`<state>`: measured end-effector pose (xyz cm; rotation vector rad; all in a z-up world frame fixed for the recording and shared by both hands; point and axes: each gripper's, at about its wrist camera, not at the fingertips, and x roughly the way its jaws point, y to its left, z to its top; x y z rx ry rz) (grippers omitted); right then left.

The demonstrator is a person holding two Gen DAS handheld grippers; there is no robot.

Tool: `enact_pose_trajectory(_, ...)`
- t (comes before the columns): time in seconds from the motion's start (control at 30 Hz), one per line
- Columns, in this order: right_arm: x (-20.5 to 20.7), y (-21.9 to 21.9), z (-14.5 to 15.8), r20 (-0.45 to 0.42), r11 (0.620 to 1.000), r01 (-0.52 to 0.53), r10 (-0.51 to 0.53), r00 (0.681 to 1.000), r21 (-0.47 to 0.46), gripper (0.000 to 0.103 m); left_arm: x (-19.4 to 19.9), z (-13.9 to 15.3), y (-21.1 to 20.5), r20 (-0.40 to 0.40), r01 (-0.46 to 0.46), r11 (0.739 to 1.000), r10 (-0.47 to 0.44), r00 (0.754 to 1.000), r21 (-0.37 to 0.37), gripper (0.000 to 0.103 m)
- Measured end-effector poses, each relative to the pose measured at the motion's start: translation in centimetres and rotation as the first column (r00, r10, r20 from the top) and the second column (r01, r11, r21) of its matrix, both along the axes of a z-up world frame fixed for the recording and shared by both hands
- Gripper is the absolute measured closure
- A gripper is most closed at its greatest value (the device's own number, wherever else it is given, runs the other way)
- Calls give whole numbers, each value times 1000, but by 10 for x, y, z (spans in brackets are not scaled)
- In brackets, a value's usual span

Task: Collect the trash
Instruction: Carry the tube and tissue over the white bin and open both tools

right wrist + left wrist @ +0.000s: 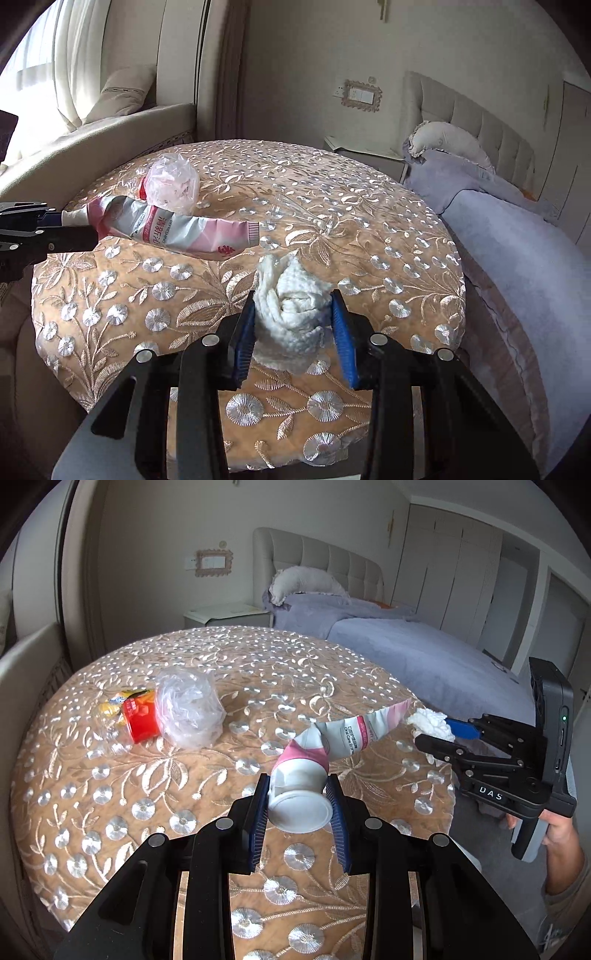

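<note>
Bedroom light falls on a round table (pixel 155 812) draped in gold embroidered cloth, with a bed (pixel 406 638) behind. Near its far side lie a crumpled clear plastic bag (pixel 188 709) and what looks like a red snack wrapper (pixel 138 716). Left gripper (pixel 299 808) clamps a bent toothpaste tube (pixel 332 738) by its cap end; right gripper (pixel 295 325) pinches a wadded white tissue (pixel 291 306).

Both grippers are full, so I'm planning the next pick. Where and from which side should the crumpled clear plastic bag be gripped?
Grip the crumpled clear plastic bag across its puffed upper folds, coming from above. It sits in a loose mound on the tablecloth, with the red wrapper tucked against its left side, so a sideways approach would likely catch that too.
</note>
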<state>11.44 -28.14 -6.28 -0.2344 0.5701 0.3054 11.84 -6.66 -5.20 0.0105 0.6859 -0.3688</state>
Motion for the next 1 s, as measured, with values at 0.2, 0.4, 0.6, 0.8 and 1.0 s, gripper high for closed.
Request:
enact_pose_trajectory(0.2,-48,-26,5,43,999,37,-37,998,8,63,-28,-6,-30,4,60,998,-60,998,-8,73)
enact_pose_trajectory(0.4,-93,-50,0,65,996,93,-92,994,1,63,-55,-17,-70,5,133,991,-133,991,3,73)
enact_pose_trajectory(0.6,-127,-79,-9,63,987,161,-161,985,11,63,-77,-26,-111,5,204,979,-205,979,24,73)
enact_pose_trajectory(0.8,-151,-108,-15,66,973,228,-229,971,21,63,-92,-42,-152,-19,274,961,-274,962,39,72)
enact_pose_trajectory(1.0,-163,-132,-24,48,961,274,-275,960,30,63,-96,-68,-193,-79,346,938,-342,936,38,72)
